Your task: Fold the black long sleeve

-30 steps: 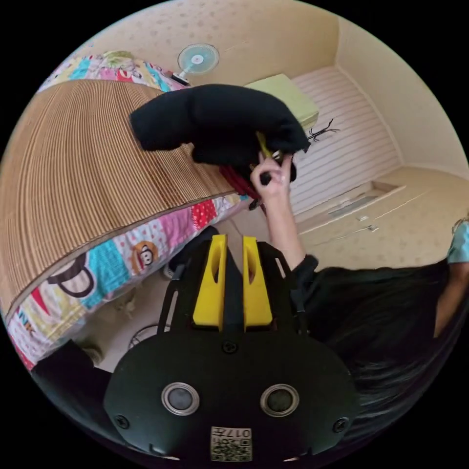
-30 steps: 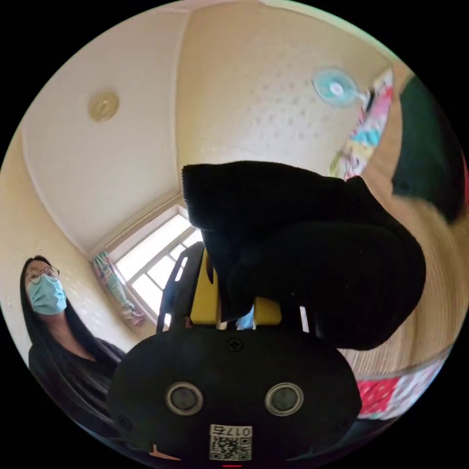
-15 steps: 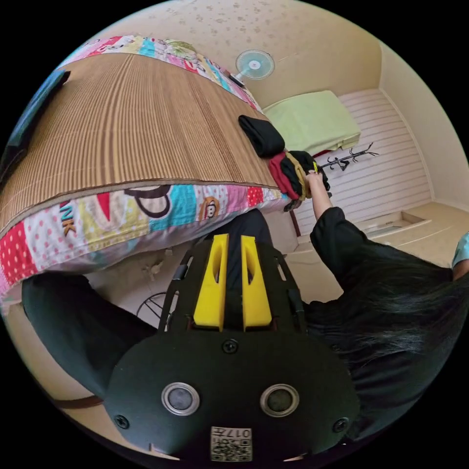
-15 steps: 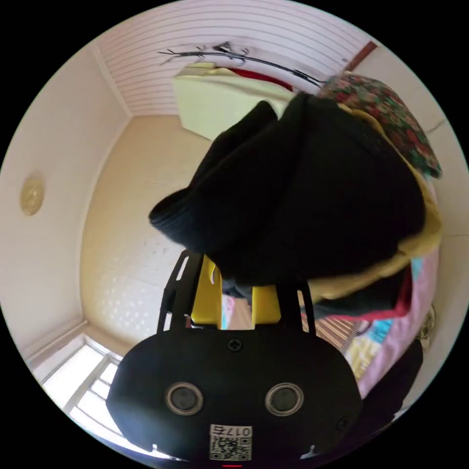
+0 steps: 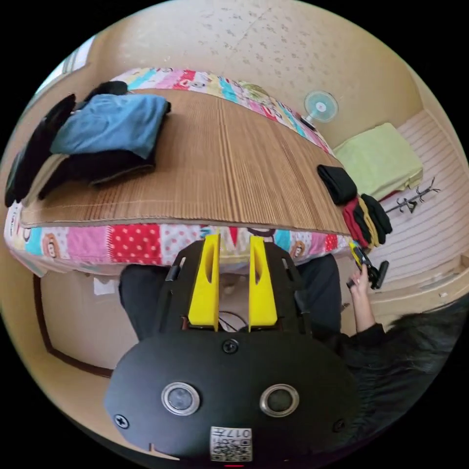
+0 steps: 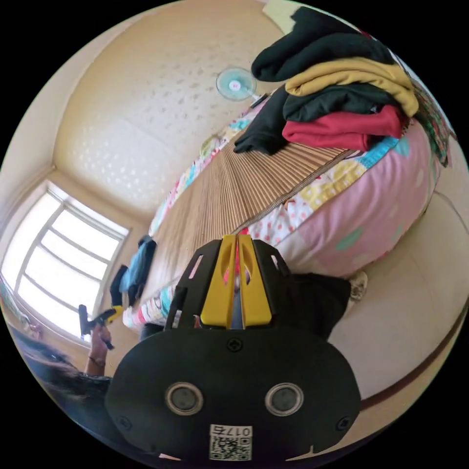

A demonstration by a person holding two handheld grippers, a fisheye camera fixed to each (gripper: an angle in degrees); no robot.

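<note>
Nearest us, our left gripper (image 5: 233,286) hangs released and empty, our right gripper (image 6: 236,283) clenched on nothing. Beyond, the folded black long sleeve (image 6: 317,41) tops the stack at the bed's (image 5: 195,166) corner; soft and floppy, it is best pinched along folded edges.

A bedroom in a home. A bed (image 5: 146,242) with a patchwork cartoon quilt carries a woven bamboo mat (image 5: 220,171). A wall fan (image 5: 321,106) hangs on speckled cream wallpaper (image 6: 146,122), a window (image 6: 53,264) lights the far end, and folded clothes (image 6: 342,105) sit stacked on the bed's corner.
</note>
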